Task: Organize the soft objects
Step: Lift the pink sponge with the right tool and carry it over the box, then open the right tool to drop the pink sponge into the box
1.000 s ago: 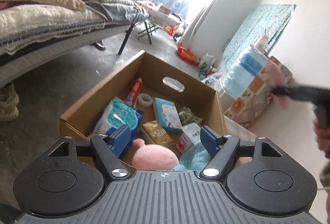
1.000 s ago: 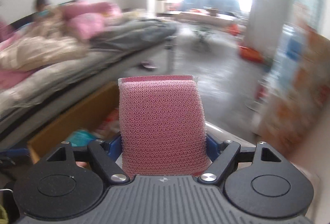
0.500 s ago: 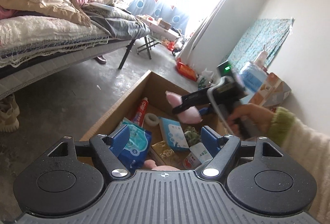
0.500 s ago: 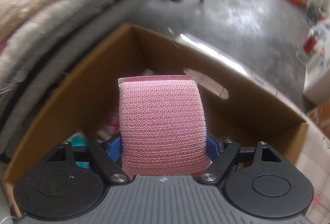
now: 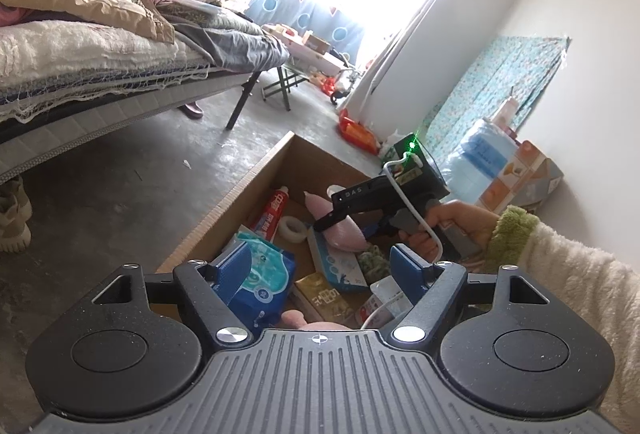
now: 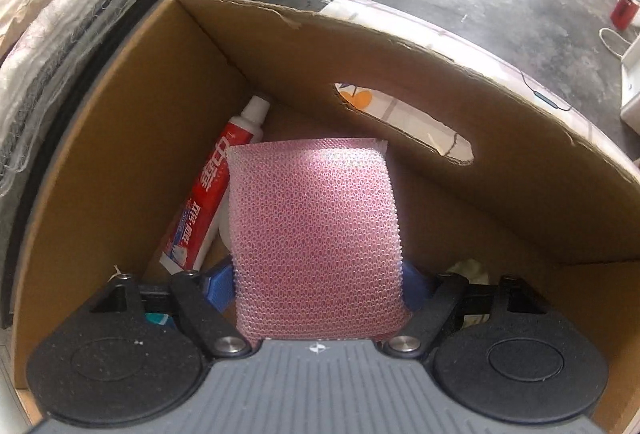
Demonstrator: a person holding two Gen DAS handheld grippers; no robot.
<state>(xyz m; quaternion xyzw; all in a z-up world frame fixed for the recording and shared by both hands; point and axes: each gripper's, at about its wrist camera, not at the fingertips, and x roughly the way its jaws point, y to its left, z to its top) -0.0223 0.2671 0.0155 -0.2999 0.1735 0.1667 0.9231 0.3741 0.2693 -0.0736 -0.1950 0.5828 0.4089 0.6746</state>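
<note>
My right gripper (image 6: 316, 284) is shut on a pink mesh sponge (image 6: 314, 258) and holds it low inside the open cardboard box (image 6: 120, 122), near the far end. In the left wrist view the same gripper (image 5: 324, 224) and sponge (image 5: 344, 230) show over the box (image 5: 240, 190). My left gripper (image 5: 320, 270) is open and empty, above the box's near end. A pink soft toy (image 5: 308, 322) lies just under it, mostly hidden.
The box holds a red toothpaste tube (image 6: 208, 194), a tape roll (image 5: 292, 228), a blue wipes pack (image 5: 260, 278), a blue-white pack (image 5: 340, 266), a gold packet (image 5: 324, 300) and a small bottle (image 5: 380, 304). A bed (image 5: 80, 74) stands left; a water jug (image 5: 484, 158) right.
My right gripper swung in from the right with the sponge and went down into the box. The left gripper drew back a little and stayed open.
</note>
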